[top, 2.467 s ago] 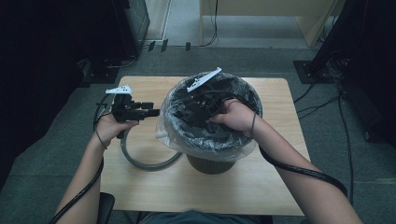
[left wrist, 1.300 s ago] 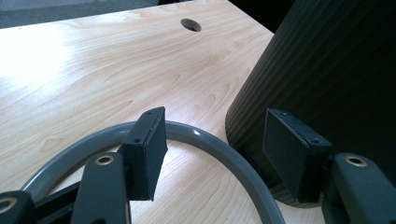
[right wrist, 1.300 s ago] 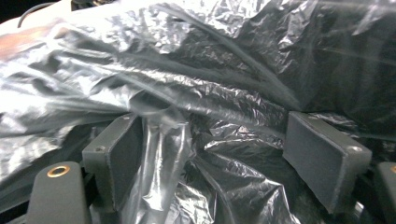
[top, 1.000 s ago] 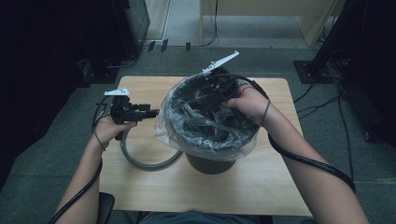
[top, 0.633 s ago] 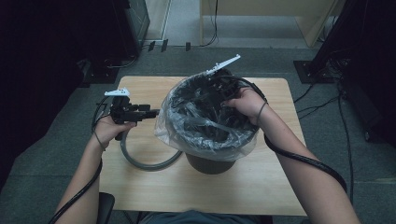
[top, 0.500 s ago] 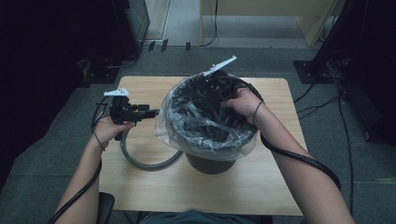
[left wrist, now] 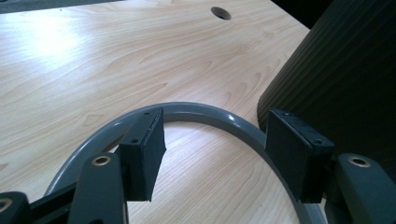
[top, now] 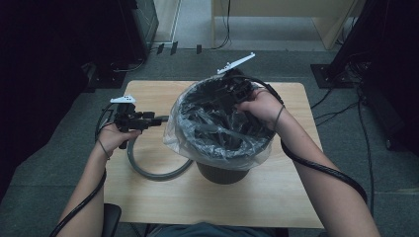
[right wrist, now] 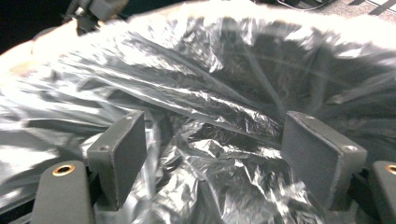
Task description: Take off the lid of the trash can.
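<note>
**Right hand slides to the far rim of the bin**

Since the earliest picture, the right hand (top: 259,106) has gone from the middle of the bin to its far right edge, and it has stayed close to there in the last moments. Over on the left, the other hand has hardly moved at all.

Starting at the left: the left gripper (top: 148,120) hovers low over the wooden table (top: 276,197), pointing at the bin. Its jaws are spread apart with nothing between them. Right under them lies the grey ring (left wrist: 205,114), a hoop that rests flat on the table just beside the bin wall. It looks like the hoop that goes over the bag to hold it down, so the left gripper is likely waiting near it until the bag is ready.

In the middle stands the dark bin (top: 220,173). A clear plastic bag (top: 217,143) lines it, and its loose edge is folded out over the rim. The bag (right wrist: 210,126) is very crinkly inside.

At the right, the right gripper (top: 237,89) is over the far rim, pointing down into the bag. Its jaws are spread too, and the pads (right wrist: 123,154) are not pinching the plastic. I think it is there to smooth or tuck the bag at that edge.
</note>
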Tool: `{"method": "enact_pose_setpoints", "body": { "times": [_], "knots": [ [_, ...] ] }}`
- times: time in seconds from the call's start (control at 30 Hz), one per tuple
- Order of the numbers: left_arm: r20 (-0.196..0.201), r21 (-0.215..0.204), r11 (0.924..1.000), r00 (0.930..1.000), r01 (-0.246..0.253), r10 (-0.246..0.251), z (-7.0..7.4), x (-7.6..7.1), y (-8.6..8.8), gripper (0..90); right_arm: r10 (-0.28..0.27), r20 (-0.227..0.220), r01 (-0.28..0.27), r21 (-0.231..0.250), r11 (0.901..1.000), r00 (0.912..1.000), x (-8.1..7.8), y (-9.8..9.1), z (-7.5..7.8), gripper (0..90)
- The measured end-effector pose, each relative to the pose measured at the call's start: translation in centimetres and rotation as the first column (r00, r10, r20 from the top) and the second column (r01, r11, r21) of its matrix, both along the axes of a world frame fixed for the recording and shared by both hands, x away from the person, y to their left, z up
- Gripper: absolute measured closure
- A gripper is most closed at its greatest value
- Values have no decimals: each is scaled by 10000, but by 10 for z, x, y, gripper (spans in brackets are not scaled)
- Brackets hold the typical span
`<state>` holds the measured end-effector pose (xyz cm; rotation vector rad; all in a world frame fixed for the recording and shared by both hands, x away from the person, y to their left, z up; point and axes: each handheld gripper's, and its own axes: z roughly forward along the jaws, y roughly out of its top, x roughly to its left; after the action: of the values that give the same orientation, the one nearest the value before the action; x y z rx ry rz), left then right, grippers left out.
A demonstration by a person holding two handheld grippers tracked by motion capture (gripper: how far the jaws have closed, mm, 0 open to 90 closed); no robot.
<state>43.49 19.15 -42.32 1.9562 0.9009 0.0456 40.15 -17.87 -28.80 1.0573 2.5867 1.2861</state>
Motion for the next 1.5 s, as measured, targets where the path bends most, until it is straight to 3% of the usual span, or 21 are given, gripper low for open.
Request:
{"method": "enact_pose_setpoints", "body": {
  "times": [0.17,0.33,0.5,0.8,1.5],
  "knots": [
    [-7,280,9996,10000,-61,61,-5,3,2,368,511,-36,-510,100,9986,9987,-7,-10,16,231],
    [-7,606,9981,10000,-72,73,-12,4,6,368,443,51,-442,-138,9989,9990,-14,-23,32,231],
    [90,591,9978,9996,-288,283,-15,5,11,368,237,269,-229,-286,9993,9994,-18,-39,39,231],
    [114,531,9974,9987,-493,487,-13,6,24,366,-44,383,62,-473,9989,9993,-25,-68,38,230],
    [79,609,9952,9971,-767,763,-22,8,33,369,-574,603,577,-27,9983,9965,-52,-125,37,230]
  ]
}}
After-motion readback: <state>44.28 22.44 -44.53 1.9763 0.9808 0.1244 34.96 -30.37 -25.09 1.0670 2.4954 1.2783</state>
